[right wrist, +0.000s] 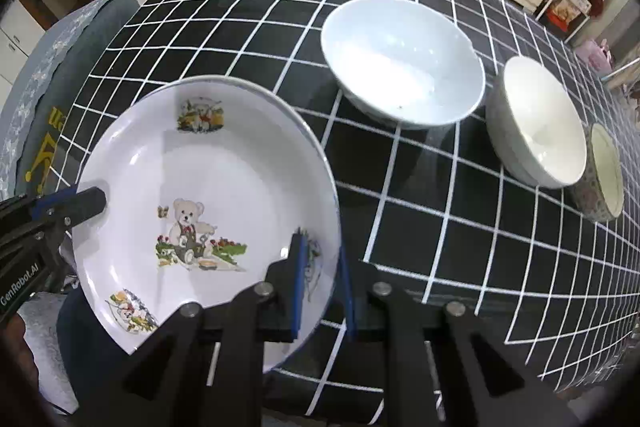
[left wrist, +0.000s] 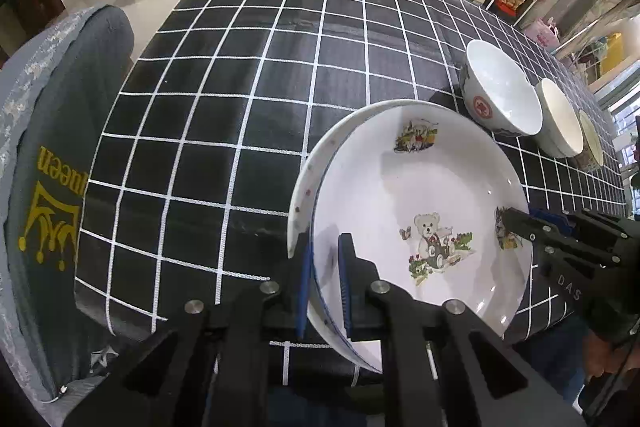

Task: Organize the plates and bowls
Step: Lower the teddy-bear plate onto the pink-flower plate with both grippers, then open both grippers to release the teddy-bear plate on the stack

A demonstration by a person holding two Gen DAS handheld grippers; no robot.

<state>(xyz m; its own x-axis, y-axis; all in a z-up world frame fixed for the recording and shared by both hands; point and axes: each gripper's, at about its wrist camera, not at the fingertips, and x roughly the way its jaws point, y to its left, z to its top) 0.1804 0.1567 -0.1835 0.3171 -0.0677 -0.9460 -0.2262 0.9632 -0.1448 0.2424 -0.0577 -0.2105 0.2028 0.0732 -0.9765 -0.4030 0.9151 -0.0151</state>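
Left wrist view: the left gripper (left wrist: pixel 326 259) is clamped narrow on the near-left rim of the teddy-bear plate (left wrist: pixel 424 227), one blue pad inside the rim and one outside. A second plate (left wrist: pixel 308 183) shows as a crescent just behind and under it; whether the two touch cannot be told. The right gripper (left wrist: pixel 516 223) pinches the opposite rim. Judgement: two opposed rim grips keep the shallow plate level and steady while it is stacked on the plate beneath. The gripper points steeply down at the checked tablecloth (left wrist: pixel 240 87), near its front edge. Three bowls (left wrist: pixel 500 91) stand in a row at far right, apart from the plates.

Right wrist view: the right gripper (right wrist: pixel 322 255) is closed narrow on the plate's (right wrist: pixel 208 167) right rim — pads either side of the wall. The left gripper (right wrist: pixel 92 201) enters from the left, its tip on the inner rim. This gripper also points steeply down. The large white bowl (right wrist: pixel 404 67) sits just beyond the plate, clear of it; two smaller bowls (right wrist: pixel 540 123) follow to the right — untouched.
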